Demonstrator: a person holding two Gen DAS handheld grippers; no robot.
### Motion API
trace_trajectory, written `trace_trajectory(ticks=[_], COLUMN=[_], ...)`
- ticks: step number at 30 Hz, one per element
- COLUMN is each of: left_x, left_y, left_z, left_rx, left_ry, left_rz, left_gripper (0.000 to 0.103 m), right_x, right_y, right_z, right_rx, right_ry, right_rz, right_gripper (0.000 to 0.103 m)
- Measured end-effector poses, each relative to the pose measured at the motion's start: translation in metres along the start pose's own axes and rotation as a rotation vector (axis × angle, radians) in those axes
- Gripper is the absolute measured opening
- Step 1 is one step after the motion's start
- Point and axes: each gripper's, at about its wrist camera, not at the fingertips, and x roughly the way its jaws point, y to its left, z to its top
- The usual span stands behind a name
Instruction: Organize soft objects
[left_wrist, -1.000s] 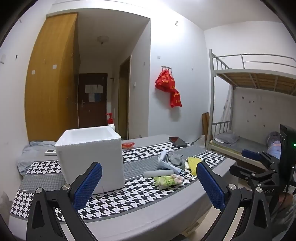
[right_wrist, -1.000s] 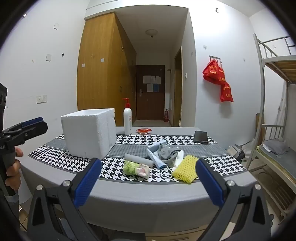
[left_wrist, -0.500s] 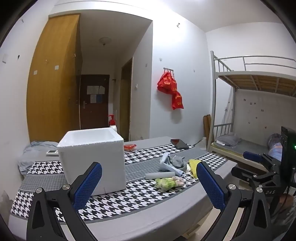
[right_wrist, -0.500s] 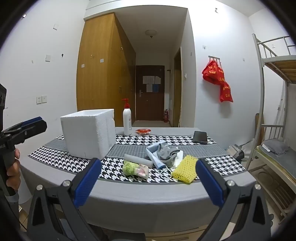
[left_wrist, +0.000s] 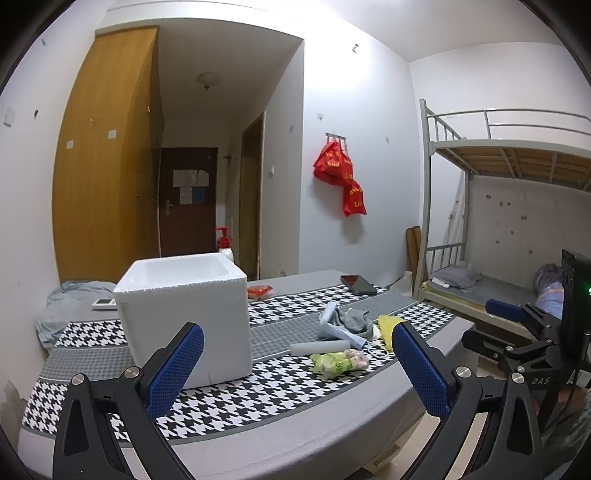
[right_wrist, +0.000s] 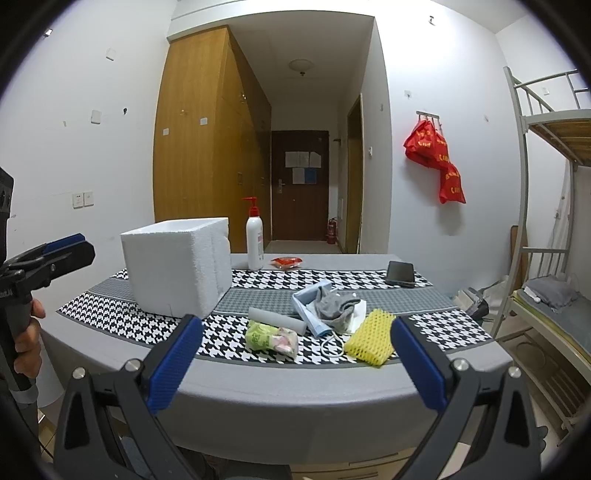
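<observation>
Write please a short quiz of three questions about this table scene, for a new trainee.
1. True or false: the foam box has a lid on.
2. Which item lies nearest the table's front edge on the right? A) yellow foam net B) phone C) pump bottle
3. Is the left gripper or the right gripper holding anything?

Key: 1 false, the top is open. 2 A. 3 No, both are open and hold nothing.
</observation>
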Motion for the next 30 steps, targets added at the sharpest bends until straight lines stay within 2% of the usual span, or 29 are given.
trace_trajectory(ticks=[30], left_x=[-0.0028], left_y=[-0.0022], left_z=[0.0007], left_rx=[0.005], left_ry=[-0.010], left_rz=[0.017], left_gripper=[0.102], right_x=[-0.0034], right_y=[-0.0009], right_z=[0.0010], right_rx=[0.004], right_ry=[-0.004], right_rz=[0.000], right_gripper=[0.103])
